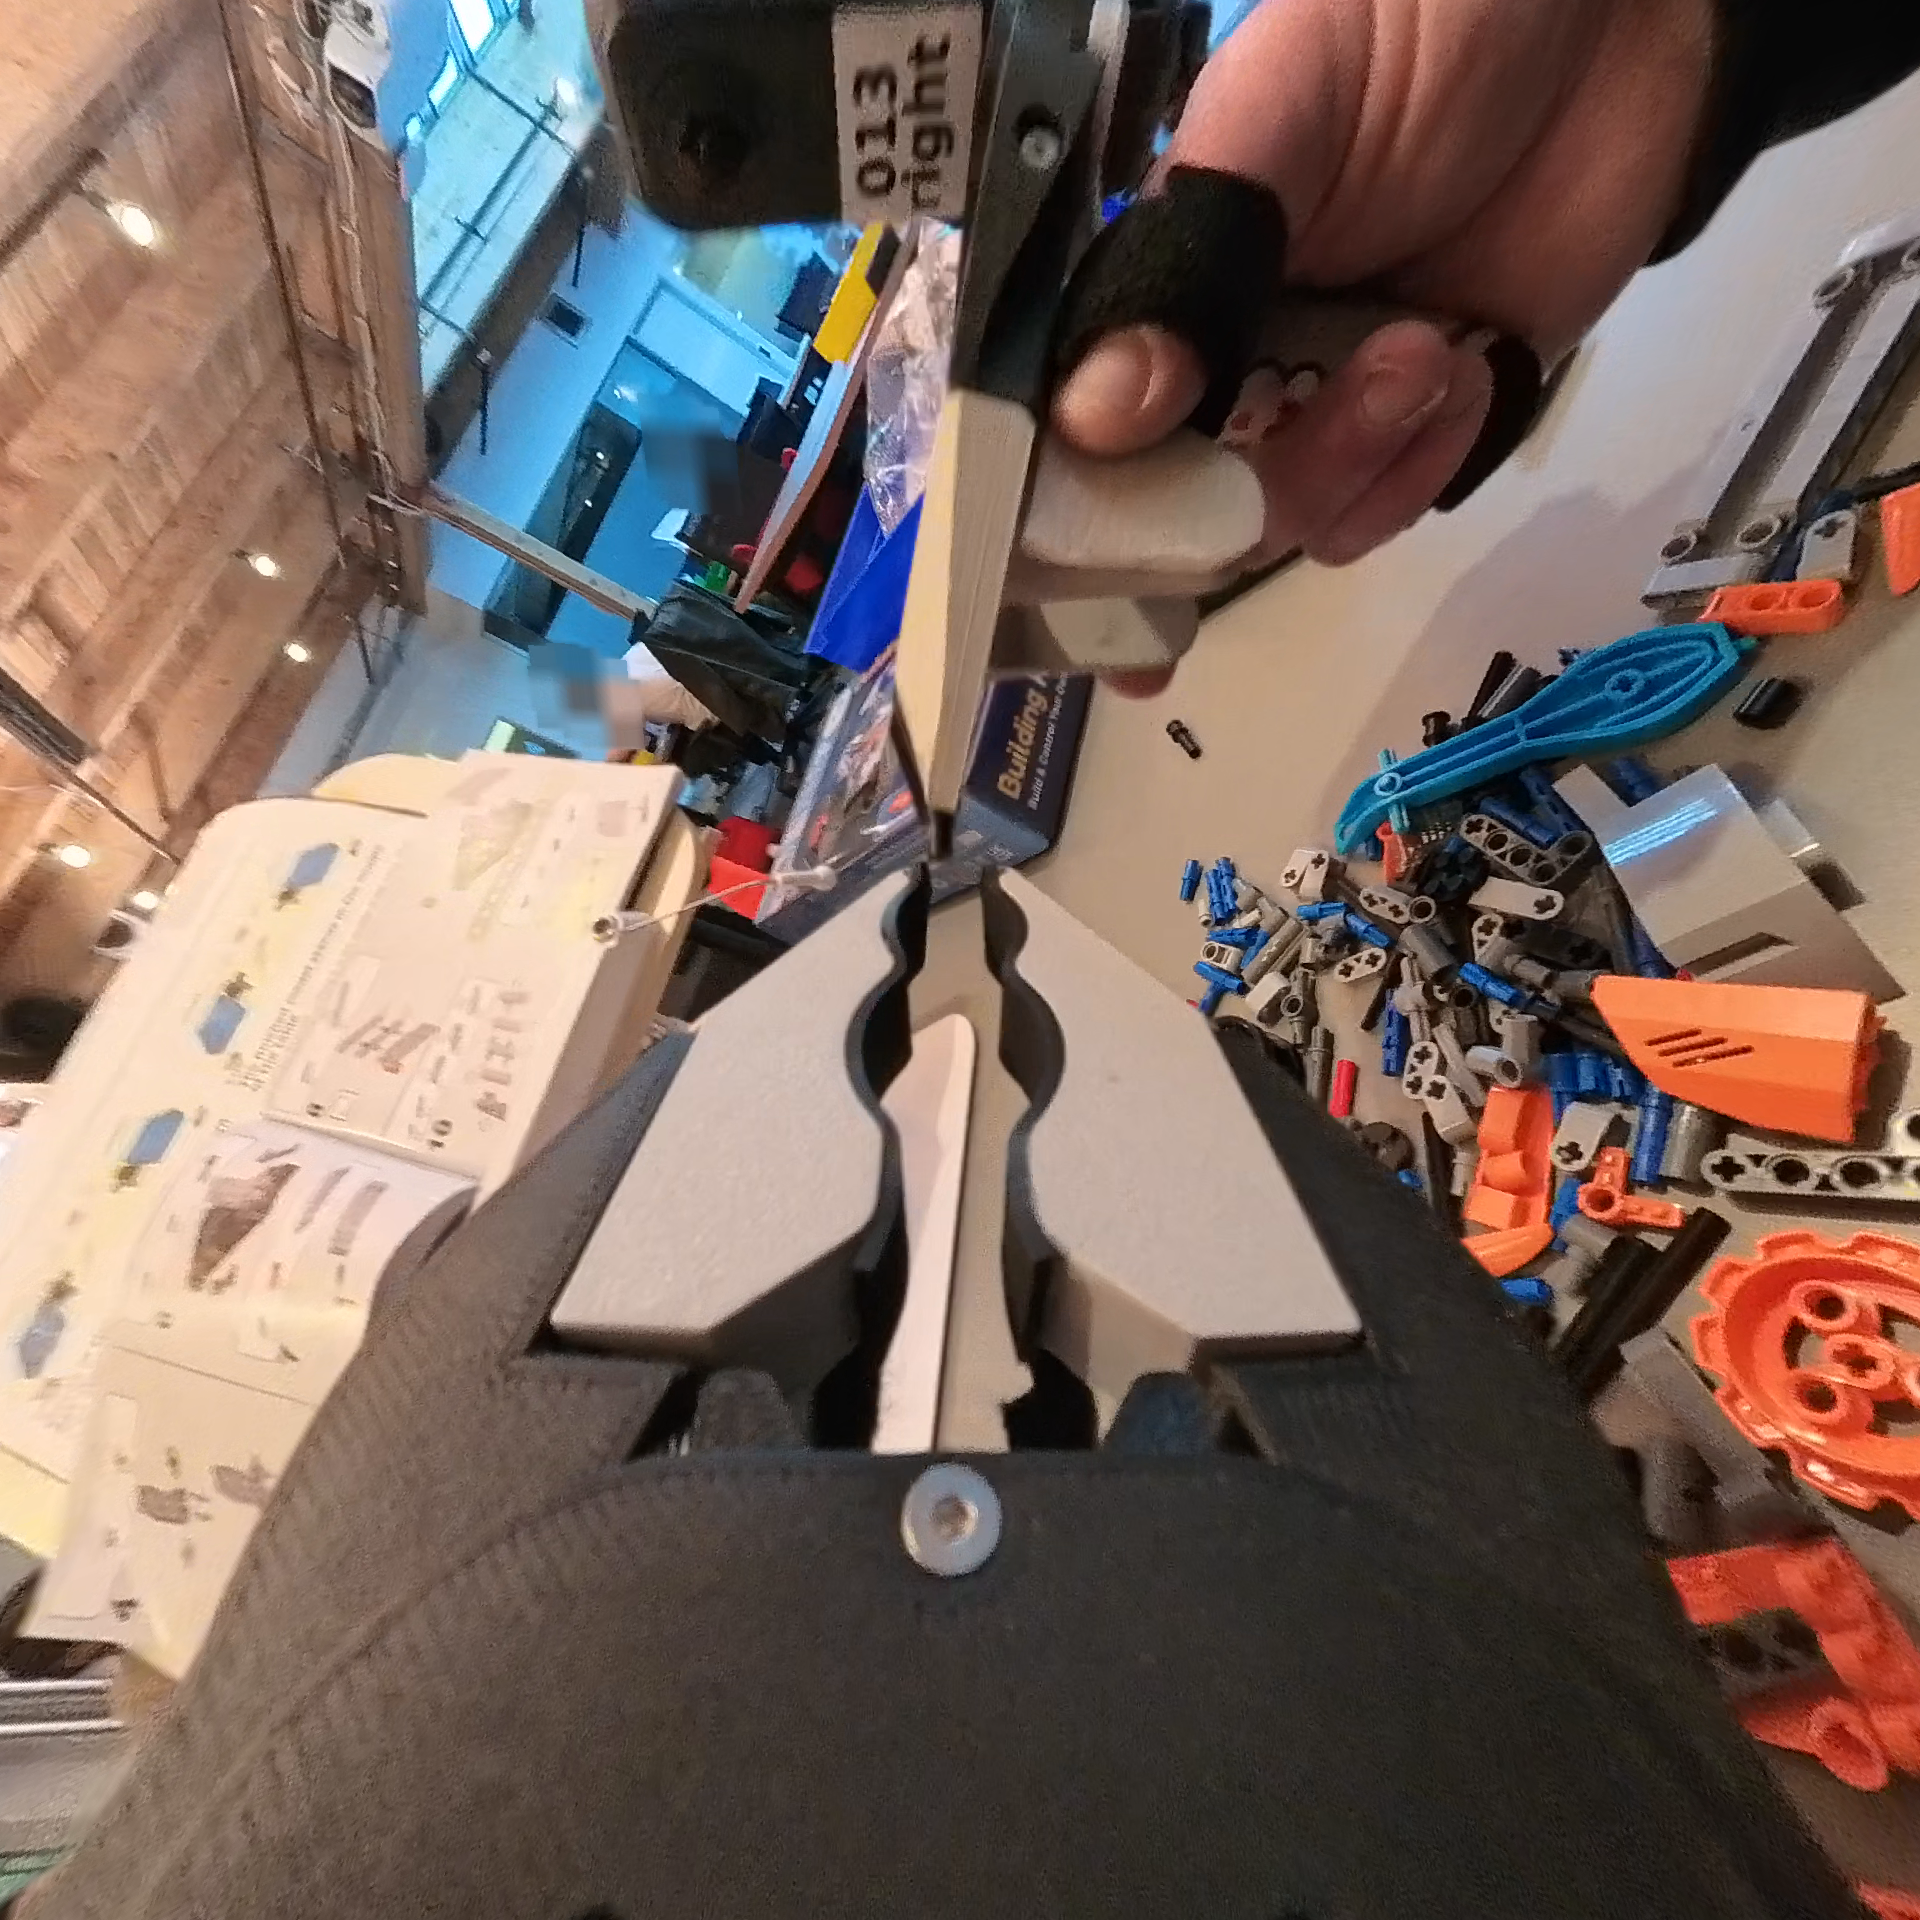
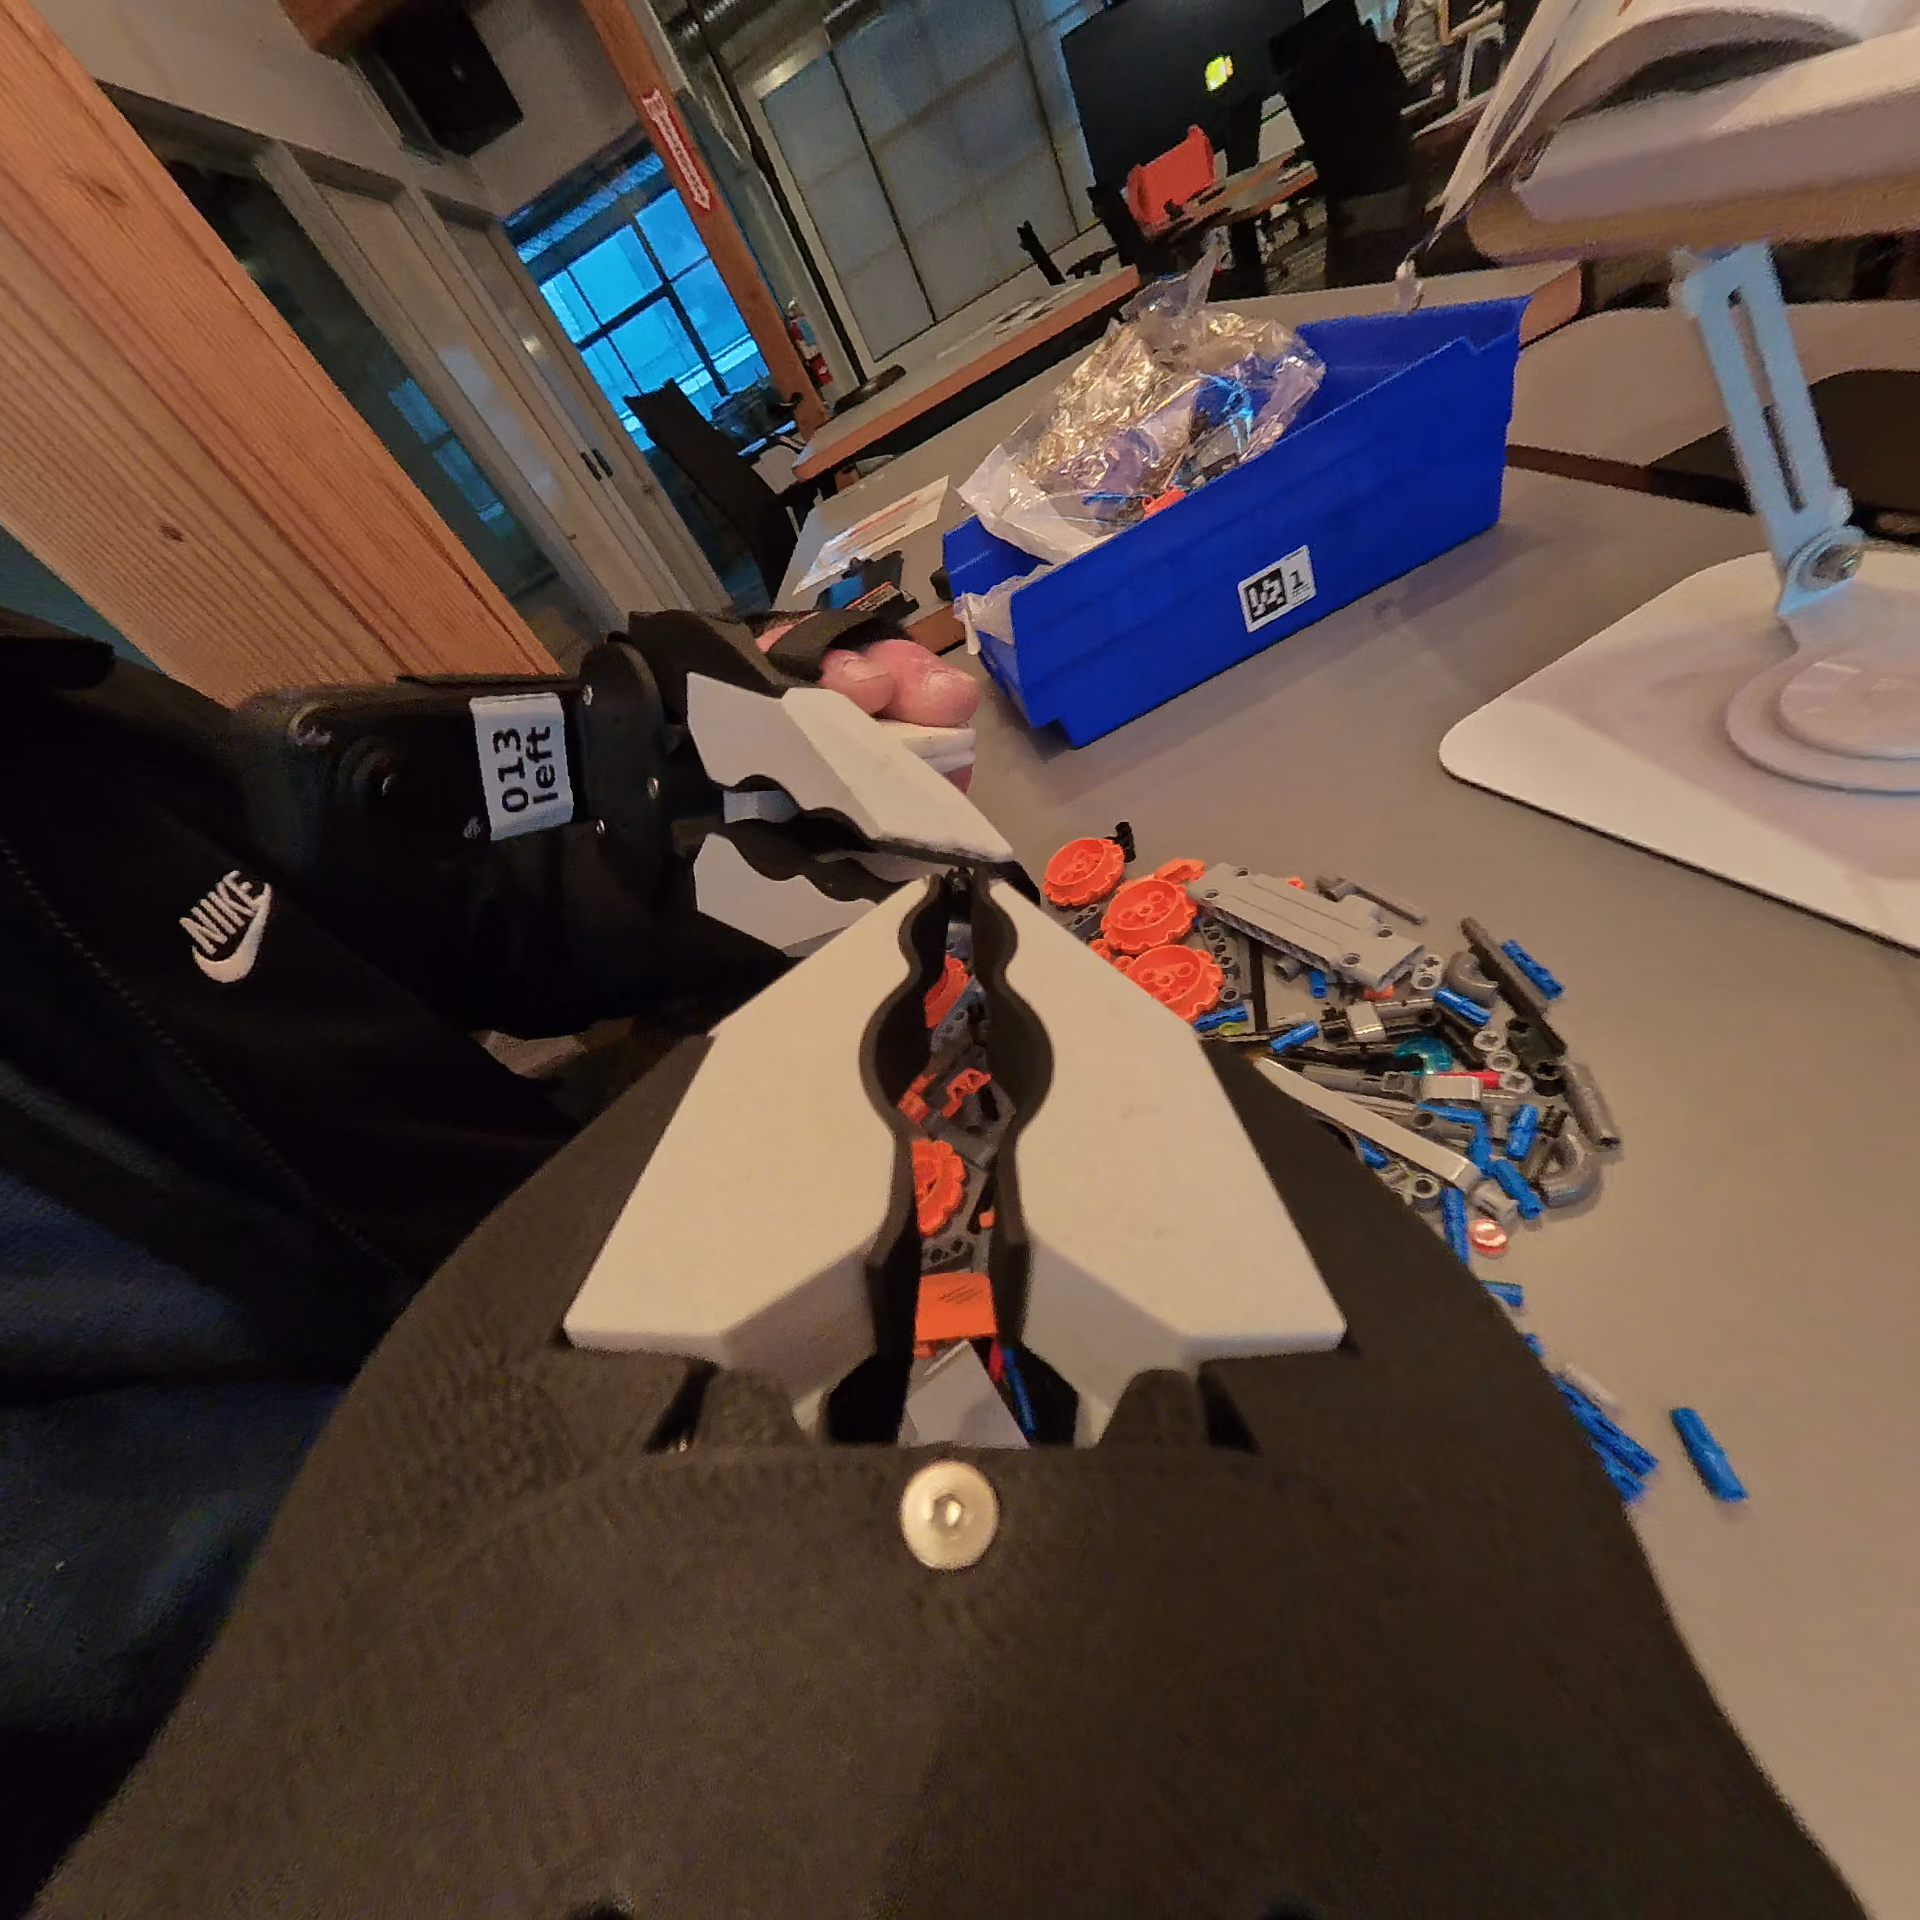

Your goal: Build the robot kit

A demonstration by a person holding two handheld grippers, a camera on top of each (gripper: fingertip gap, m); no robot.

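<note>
**A:** How much is built, how much lies loose?

**B:** Nearly all of it is loose. A pile of small parts (image 1: 1455, 1018), blue, grey and orange, lies spread on the worktop (image 2: 1714, 1143), with orange gears (image 2: 1143, 914) at its near side. A blue bin (image 2: 1299, 540) holding a clear bag sits toward the far edge. Only one small black piece (image 1: 942, 847) is off the surface.

**A:** Where is it?

**B:** In the air above the worktop's near edge, where the two tips meet. The right gripper (image 1: 940, 821) comes in steeply from above, its fingers pressed together on the piece.

**A:** And the other one?

**B:** The left gripper (image 1: 951, 888) points up at it, tip to tip. Its fingers stand close with a thin gap, and the piece seems to reach into it, but the spot is dark, so I cannot tell whether they pinch.

**A:** The hands?

**B:** The right hand (image 1: 1403, 260) wraps its handle and squeezes the trigger. The left hand (image 2: 894, 681) is half hidden behind its gripper. An open booklet (image 1: 312, 1039) stands off to the side.
</note>
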